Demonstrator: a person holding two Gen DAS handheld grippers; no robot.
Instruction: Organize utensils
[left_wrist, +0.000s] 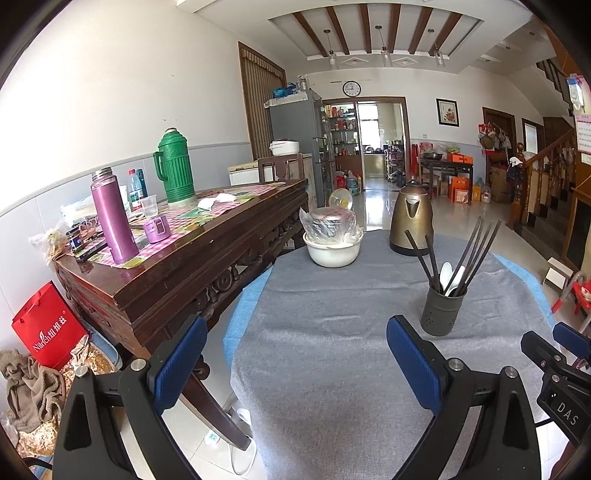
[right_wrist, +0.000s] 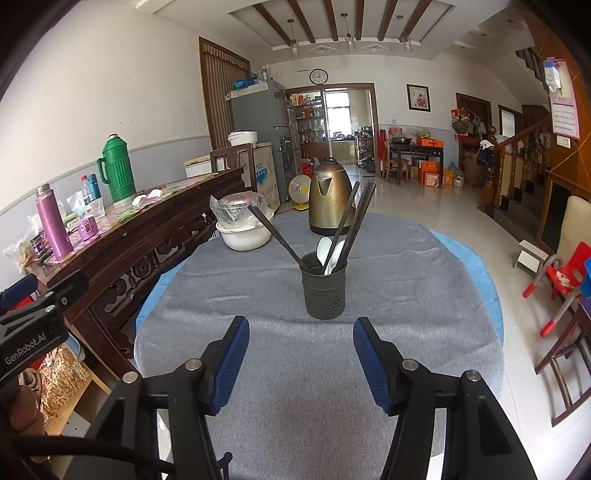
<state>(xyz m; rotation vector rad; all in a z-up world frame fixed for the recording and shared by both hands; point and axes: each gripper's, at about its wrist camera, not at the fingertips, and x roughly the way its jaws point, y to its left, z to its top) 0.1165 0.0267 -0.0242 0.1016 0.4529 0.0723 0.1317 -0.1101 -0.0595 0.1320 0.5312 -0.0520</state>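
Holder (right_wrist: 325, 287) stands upright on grey cloth (right_wrist: 295, 369) over the desk; dark grey cylinder, small holes low on its side. Right wrist view: dead ahead of the right gripper (right_wrist: 301, 360), near but apart. Left wrist view: same holder (left_wrist: 442, 310) off to the right of the left gripper (left_wrist: 295, 363).

Contents: dark chopsticks (right_wrist: 354, 218) and two white spoons (right_wrist: 325, 251). Chopsticks stand on end, long axes steeply up. Most lean up and to the right in a loose fan; one or two (right_wrist: 275, 232) lean up and left. Spoons stand bowl-up, bowls just above the rim, between the two chopstick groups.

Right gripper: jaws wide apart, blue pads (right_wrist: 229, 365) facing each other, nothing between them, touching nothing. It hangs above the cloth.

Left gripper: jaws spread wider, blue pads (left_wrist: 181, 365) well apart, empty. Its left finger sits over the cloth's edge, toward the wooden sideboard (left_wrist: 184, 266).

Behind the holder on the cloth: bronze kettle (right_wrist: 328, 199), and a white basin (right_wrist: 245, 234) carrying a plastic-wrapped metal pot (right_wrist: 240, 208). Both well apart from the holder.
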